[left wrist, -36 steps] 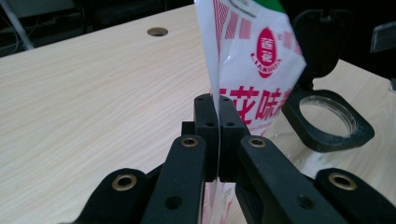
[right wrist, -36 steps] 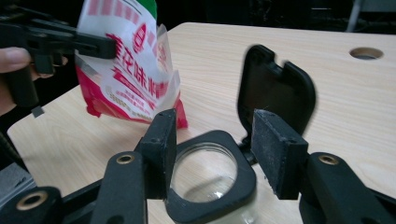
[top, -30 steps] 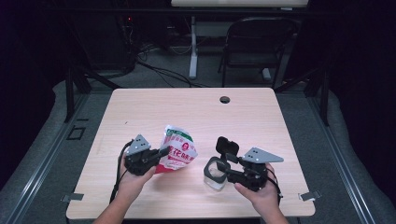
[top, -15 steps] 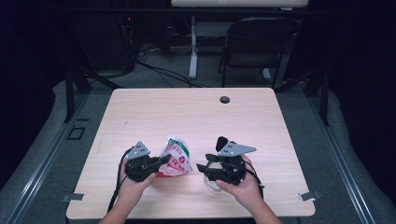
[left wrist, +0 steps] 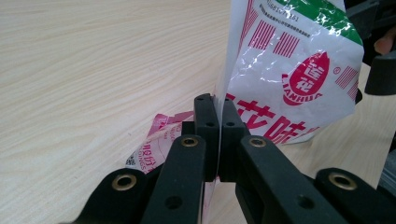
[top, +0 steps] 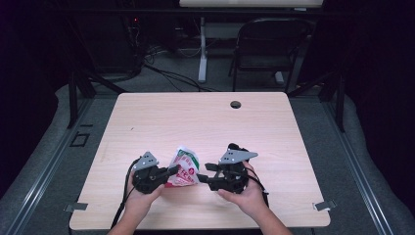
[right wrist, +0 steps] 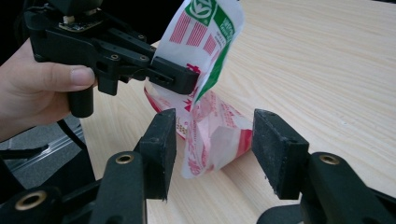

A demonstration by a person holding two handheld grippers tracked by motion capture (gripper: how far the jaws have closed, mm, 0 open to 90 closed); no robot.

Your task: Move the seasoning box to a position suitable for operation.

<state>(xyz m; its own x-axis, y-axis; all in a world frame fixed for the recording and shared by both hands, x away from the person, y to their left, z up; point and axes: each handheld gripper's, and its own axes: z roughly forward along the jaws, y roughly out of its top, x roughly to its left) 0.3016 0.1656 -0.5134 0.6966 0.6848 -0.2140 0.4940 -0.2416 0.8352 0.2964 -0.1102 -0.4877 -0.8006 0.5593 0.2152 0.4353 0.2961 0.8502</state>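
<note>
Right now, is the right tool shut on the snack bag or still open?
Open. Right tool straddles the snack bag's lower end, pads clear of it; left tool pinches its edge.

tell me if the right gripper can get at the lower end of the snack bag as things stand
Probably yes. The right gripper stands open with the snack bag's lower end already between its jaws, nothing blocking. The left gripper pinches the bag higher up.

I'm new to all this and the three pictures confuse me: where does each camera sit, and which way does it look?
High view: above the table's near side, looking forward and down; both forearms, left gripper, right gripper.
Left gripper view: on that gripper, along jaws shut on the snack bag.
Right gripper view: along open jaws; a hand.
All share the bag.
</note>
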